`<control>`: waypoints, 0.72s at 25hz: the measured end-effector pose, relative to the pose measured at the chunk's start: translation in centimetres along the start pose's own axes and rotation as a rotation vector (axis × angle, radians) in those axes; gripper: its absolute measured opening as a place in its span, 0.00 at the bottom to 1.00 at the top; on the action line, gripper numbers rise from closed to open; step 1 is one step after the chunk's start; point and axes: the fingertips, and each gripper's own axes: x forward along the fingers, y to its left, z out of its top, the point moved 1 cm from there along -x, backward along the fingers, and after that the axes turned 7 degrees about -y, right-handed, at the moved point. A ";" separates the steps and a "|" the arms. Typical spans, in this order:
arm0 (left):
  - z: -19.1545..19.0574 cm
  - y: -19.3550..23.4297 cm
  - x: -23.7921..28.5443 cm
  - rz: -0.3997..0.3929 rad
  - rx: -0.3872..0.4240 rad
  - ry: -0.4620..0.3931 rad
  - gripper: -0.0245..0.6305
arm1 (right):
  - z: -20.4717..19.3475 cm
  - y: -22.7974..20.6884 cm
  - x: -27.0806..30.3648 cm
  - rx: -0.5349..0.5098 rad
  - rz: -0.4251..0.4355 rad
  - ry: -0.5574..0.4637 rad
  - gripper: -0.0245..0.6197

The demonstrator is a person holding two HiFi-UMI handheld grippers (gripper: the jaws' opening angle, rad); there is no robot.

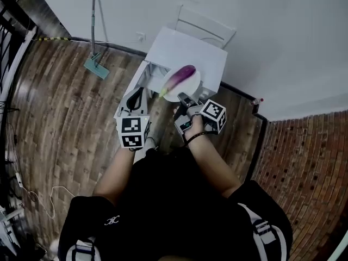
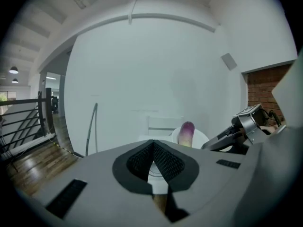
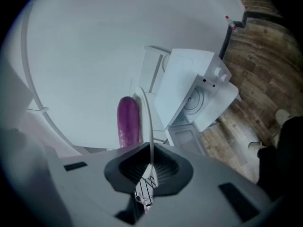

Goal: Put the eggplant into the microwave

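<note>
Purple and glossy, the eggplant [image 1: 181, 75] lay on a white plate [image 1: 184, 93] at frame centre, over the white microwave [image 1: 187, 50]. The right gripper [image 1: 185, 99] pinched the plate's rim, and the left gripper [image 1: 136, 98] was closed on nothing. The eggplant looked light, firm and likely to roll, so its thick middle seemed the safest place to grip.

**Bare loft-style hall used as a makeshift studio, not a fitted kitchen.** A white microwave [image 1: 187, 53] stands by itself at 12 o'clock against a plain white wall [image 1: 283, 37], with a white chair [image 1: 205, 26] behind it. The floor [image 1: 65, 124] is wood plank. A mop [image 1: 96, 67] leans on the wall at 11 o'clock, and loose cables [image 1: 10, 42] run along the 9 o'clock edge. The left gripper view adds a brick-faced wall [image 2: 262, 91] at 3 o'clock, a black railing [image 2: 23, 122] at 9 o'clock, and ceiling lamps [image 2: 13, 70].
</note>
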 end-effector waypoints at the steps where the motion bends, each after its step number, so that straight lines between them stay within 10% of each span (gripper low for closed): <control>1: -0.4 0.0 0.3 -0.011 -0.013 0.008 0.04 | 0.1 -0.5 0.0 0.007 -0.011 -0.014 0.08; 18: -9.6 -0.4 6.9 -0.030 -0.080 0.008 0.04 | 0.1 -14.3 4.3 0.030 -0.102 0.031 0.08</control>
